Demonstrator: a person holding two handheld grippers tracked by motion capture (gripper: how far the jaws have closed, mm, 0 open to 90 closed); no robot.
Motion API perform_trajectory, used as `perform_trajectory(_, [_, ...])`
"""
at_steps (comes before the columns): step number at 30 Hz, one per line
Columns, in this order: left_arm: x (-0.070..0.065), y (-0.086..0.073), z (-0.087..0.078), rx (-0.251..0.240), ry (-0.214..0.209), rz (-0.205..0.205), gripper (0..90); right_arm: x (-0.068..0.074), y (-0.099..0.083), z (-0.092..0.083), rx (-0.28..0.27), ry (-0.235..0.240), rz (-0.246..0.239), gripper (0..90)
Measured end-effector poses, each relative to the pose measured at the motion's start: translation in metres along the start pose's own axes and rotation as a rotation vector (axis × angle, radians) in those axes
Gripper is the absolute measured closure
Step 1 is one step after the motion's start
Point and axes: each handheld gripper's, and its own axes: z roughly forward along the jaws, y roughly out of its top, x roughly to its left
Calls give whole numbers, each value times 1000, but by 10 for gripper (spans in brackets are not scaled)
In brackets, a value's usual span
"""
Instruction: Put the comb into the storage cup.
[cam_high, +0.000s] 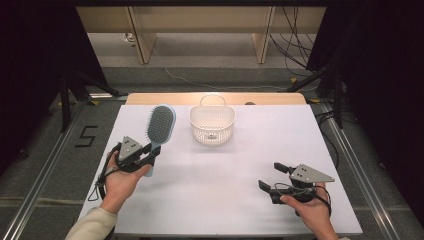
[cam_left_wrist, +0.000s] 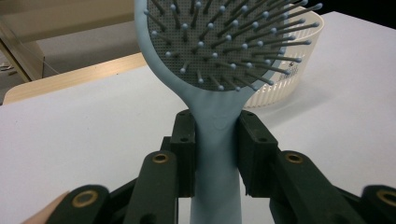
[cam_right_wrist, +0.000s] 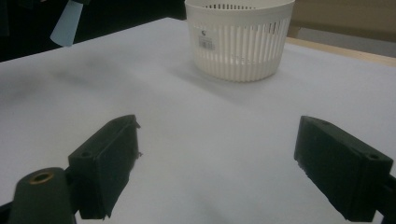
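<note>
I am grasping the brush (cam_left_wrist: 217, 140) by its handle with my left hand-held gripper (cam_high: 148, 155), at 10 o'clock on the desk (cam_high: 225, 200). The basket (cam_high: 212, 125) is at 12; I am keeping the grip firm. My right hand-held gripper (cam_high: 270, 176) is resting released.

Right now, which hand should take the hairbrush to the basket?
Left: the left gripper already clamps the hairbrush handle, beside the basket. The right gripper is open and holds nothing.

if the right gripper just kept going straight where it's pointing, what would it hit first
Probably the white basket. The right gripper, jaws open and empty, faces it across bare white table. Nothing lies between, though the basket sits slightly off-centre, so it might only graze it.
</note>
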Motion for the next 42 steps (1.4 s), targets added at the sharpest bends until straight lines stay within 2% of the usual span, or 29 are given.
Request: perform_trajectory(42, [-2,18,6,-34,0,11,699,0,0,0,2,3,0,146])
